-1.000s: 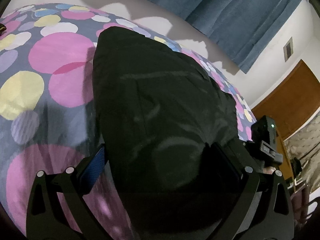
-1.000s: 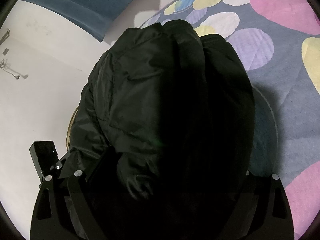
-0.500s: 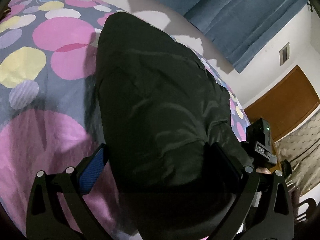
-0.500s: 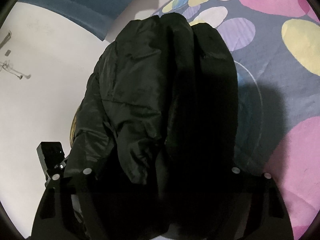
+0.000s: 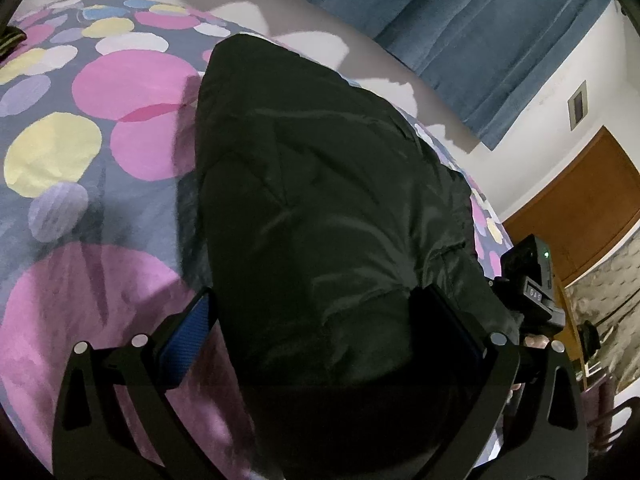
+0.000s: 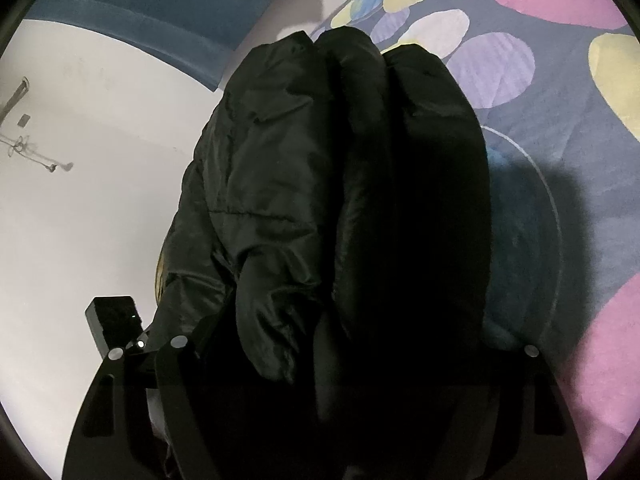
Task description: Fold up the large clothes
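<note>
A big black padded jacket [image 5: 320, 208] lies bunched on a bed cover [image 5: 100, 152] with coloured circles. My left gripper [image 5: 316, 332] has the jacket's near end bulging between its wide-set fingers; a blue pad [image 5: 188, 332] shows on the left finger. In the right wrist view the same jacket [image 6: 340, 184] is folded in thick layers that fill my right gripper [image 6: 352, 344], whose fingertips are buried in the fabric. The right gripper's body [image 5: 528, 284] shows at the jacket's far side in the left wrist view.
A blue curtain [image 5: 480, 32] and white wall stand behind the bed. A brown wooden door [image 5: 580, 208] is at the right. The patterned cover [image 6: 560, 80] stretches to the right of the jacket. A white wall [image 6: 80, 180] fills the left of the right wrist view.
Both grippers have shifted slightly with the jacket in them. The folded layers in the right wrist view have bunched tighter and the bed has slid back a little.
</note>
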The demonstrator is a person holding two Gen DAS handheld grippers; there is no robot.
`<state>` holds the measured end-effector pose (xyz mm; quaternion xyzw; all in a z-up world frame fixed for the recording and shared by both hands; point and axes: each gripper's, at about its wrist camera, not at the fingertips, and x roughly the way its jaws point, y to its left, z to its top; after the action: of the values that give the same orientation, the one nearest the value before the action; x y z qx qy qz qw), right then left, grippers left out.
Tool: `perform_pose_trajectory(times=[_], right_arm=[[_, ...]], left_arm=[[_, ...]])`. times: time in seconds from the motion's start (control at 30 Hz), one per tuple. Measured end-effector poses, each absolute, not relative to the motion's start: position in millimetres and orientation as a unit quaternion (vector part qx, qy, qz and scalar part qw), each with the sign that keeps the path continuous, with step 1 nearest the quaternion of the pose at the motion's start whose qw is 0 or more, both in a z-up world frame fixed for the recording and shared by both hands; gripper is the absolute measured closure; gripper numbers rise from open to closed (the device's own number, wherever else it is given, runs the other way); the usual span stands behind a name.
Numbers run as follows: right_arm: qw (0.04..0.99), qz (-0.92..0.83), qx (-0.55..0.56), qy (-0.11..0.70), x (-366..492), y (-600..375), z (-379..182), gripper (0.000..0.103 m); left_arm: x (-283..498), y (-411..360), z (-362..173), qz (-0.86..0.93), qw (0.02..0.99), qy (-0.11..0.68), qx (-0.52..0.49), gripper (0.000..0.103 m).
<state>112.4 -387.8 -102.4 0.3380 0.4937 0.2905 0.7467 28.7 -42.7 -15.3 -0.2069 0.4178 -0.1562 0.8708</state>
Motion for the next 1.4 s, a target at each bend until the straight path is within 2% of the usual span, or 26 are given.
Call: perform_pose_trajectory(times=[0.63, 0.97, 1.4], right_arm=[[0.783, 0.236, 0.32, 0.479, 89, -399, -79, 0.02], [0.89, 0.122, 0.185, 0.398, 32, -390, -5, 0.02], [0.9, 0.15, 0.134, 0.386, -12, -368, 10, 0.02]], left_arm=[[1, -57, 10, -0.097, 0.904, 0.392, -0.139, 0.002], [-44, -74, 45, -0.041, 0.931, 0.351, -0.088, 0.002], [-91, -90, 75, 0.022, 0.943, 0.329, -0.049, 0.002]])
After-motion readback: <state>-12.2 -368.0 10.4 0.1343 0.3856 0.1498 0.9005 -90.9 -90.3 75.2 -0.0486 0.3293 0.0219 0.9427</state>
